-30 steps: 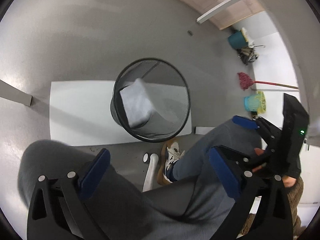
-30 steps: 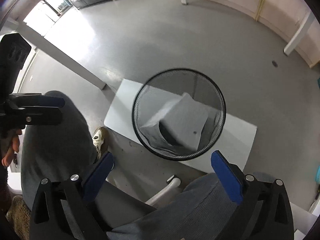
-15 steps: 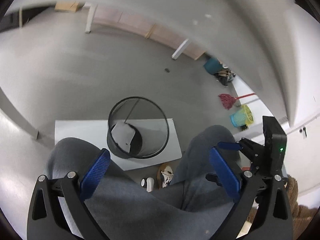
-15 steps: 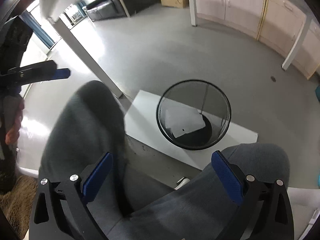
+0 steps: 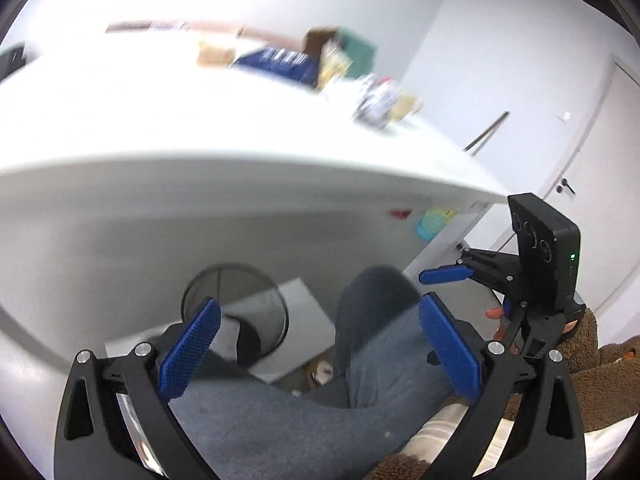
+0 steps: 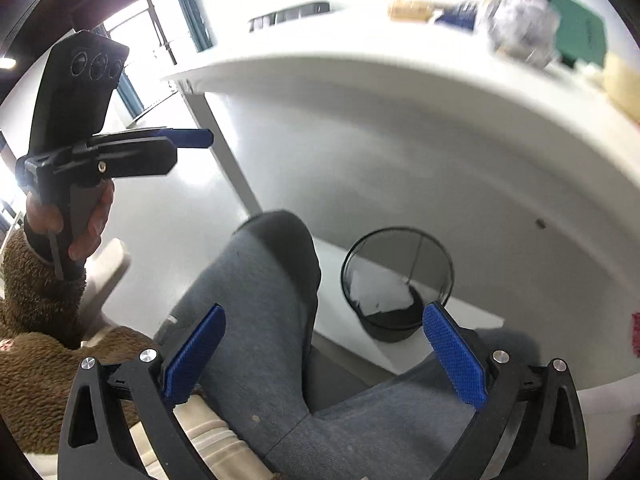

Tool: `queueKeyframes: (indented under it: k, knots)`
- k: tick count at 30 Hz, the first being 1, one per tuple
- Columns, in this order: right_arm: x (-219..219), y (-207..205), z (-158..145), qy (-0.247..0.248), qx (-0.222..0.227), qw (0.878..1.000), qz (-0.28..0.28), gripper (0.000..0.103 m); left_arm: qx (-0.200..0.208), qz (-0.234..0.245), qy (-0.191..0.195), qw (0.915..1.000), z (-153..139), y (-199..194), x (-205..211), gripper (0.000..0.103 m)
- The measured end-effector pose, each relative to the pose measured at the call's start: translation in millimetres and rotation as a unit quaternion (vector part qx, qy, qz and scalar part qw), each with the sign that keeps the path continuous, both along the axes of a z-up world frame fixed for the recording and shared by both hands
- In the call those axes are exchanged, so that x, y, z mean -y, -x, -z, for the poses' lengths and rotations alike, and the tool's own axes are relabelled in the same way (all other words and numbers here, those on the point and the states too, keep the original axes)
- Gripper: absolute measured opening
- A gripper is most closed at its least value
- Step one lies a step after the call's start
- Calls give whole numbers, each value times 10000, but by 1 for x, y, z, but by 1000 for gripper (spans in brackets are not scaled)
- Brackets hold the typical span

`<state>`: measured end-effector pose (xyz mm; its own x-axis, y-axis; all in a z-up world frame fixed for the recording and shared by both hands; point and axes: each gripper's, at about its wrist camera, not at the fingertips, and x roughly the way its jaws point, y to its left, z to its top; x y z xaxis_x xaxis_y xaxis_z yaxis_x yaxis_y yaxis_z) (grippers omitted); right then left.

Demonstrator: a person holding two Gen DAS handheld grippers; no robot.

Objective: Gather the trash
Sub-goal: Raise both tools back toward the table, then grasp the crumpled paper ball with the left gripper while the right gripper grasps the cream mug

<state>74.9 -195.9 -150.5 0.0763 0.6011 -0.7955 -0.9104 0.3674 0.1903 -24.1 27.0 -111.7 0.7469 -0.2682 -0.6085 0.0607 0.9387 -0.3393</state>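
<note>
A black mesh waste bin (image 6: 398, 280) stands on the floor under the white table, with white paper (image 6: 380, 288) lying in it. It also shows in the left wrist view (image 5: 236, 300). My left gripper (image 5: 316, 344) is open and empty above the person's grey-trousered knees. My right gripper (image 6: 324, 356) is open and empty, also above the knees. Blurred trash lies on the table top: crumpled foil-like paper (image 6: 524, 32), also seen in the left wrist view (image 5: 376, 100), and small boxes (image 5: 280, 60).
The white table's edge (image 5: 240, 164) crosses both views above the bin. A white floor mat (image 6: 472, 324) lies under the bin. The person's legs (image 6: 272, 300) fill the foreground. A green box (image 6: 580, 32) stands on the table.
Both grippers have swung up from looking down into the bin to facing the table edge and its top. The bin now sits lower and smaller. Both stay open and empty.
</note>
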Motion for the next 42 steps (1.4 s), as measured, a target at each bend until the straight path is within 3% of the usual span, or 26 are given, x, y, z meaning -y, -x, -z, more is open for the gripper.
queueKeyframes:
  k: [8, 14, 18, 25, 34, 39, 40, 41, 42]
  knots:
    - [53, 0, -64, -879, 341, 9945, 457, 100, 783, 192, -823, 9933, -57, -13, 31, 99]
    - [102, -23, -96, -1554, 414, 9813, 1059, 100, 1109, 399, -1070, 9872, -78, -53, 55, 99]
    - [120, -54, -109, -1374, 789, 9765, 1460, 100, 1011, 500, -1208, 9862, -76, -92, 70, 99]
    - [137, -104, -113, -1250, 854, 9714, 1830, 100, 716, 430, -1254, 9886, -69, -151, 84, 99]
    - [121, -175, -114, -1126, 581, 9733, 1914, 100, 199, 3, -1378, 9903, -64, -219, 87, 99]
    - [99, -217, -120, -1001, 729, 9753, 1830, 100, -80, -102, -1280, 9917, -59, -236, 79, 99]
    - [90, -228, -120, -902, 772, 9767, 1789, 100, -145, -133, -1273, 9917, -57, -239, 78, 96]
    - [82, -239, -119, -800, 787, 9780, 1761, 100, -229, -99, -1337, 9907, -53, -241, 78, 87]
    - [74, -249, -118, -680, 769, 9792, 1752, 100, -371, 9, -1380, 9897, -48, -244, 78, 44]
